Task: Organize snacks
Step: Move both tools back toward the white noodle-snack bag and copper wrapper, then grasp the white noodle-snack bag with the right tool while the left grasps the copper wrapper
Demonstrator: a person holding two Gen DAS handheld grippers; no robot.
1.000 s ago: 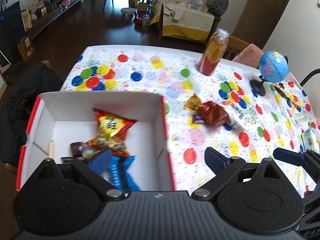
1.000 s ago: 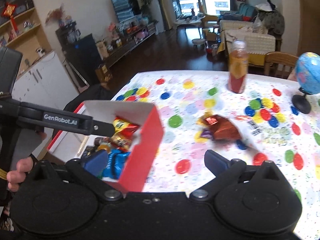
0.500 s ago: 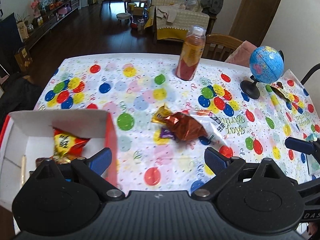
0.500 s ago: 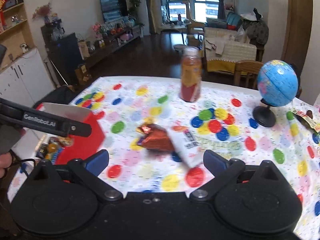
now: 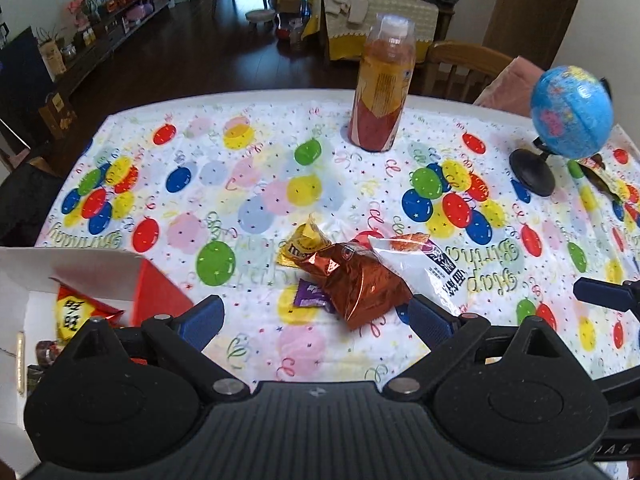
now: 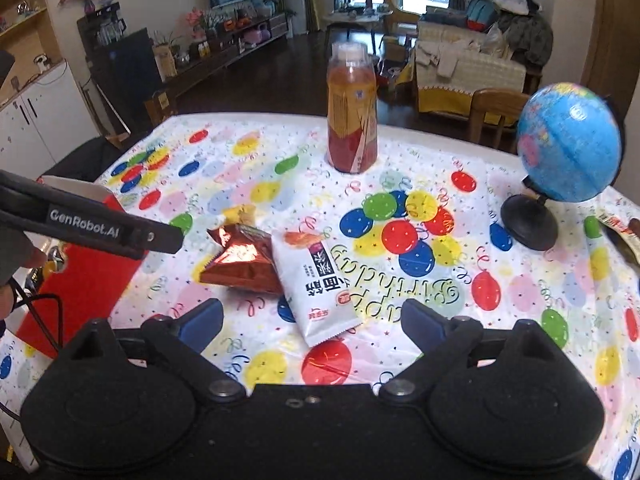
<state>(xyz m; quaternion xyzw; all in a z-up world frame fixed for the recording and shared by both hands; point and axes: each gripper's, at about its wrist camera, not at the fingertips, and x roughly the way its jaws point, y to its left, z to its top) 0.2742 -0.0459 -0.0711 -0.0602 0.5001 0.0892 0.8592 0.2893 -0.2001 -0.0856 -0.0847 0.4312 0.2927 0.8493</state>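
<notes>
From the left wrist view, the left gripper (image 5: 316, 318) is hovering with fingers spread wide and gripping nothing, aimed at the copper foil bag (image 5: 354, 282), probably its next pick. That bag is lying on the counter (image 5: 260, 152) over a yellow candy packet (image 5: 302, 242) and a purple wrapper (image 5: 310, 298); the box (image 5: 80, 266), just left, is already holding snacks.

From the right wrist view, the right gripper (image 6: 312, 320) is also hanging wide and empty, facing the white packet (image 6: 320, 284) leaning on the foil bag. Here the packet's full length shows; the purple wrapper does not.

Glossy copper foil packet (image 5: 354, 282), matt cardboard box (image 5: 80, 268)
</notes>
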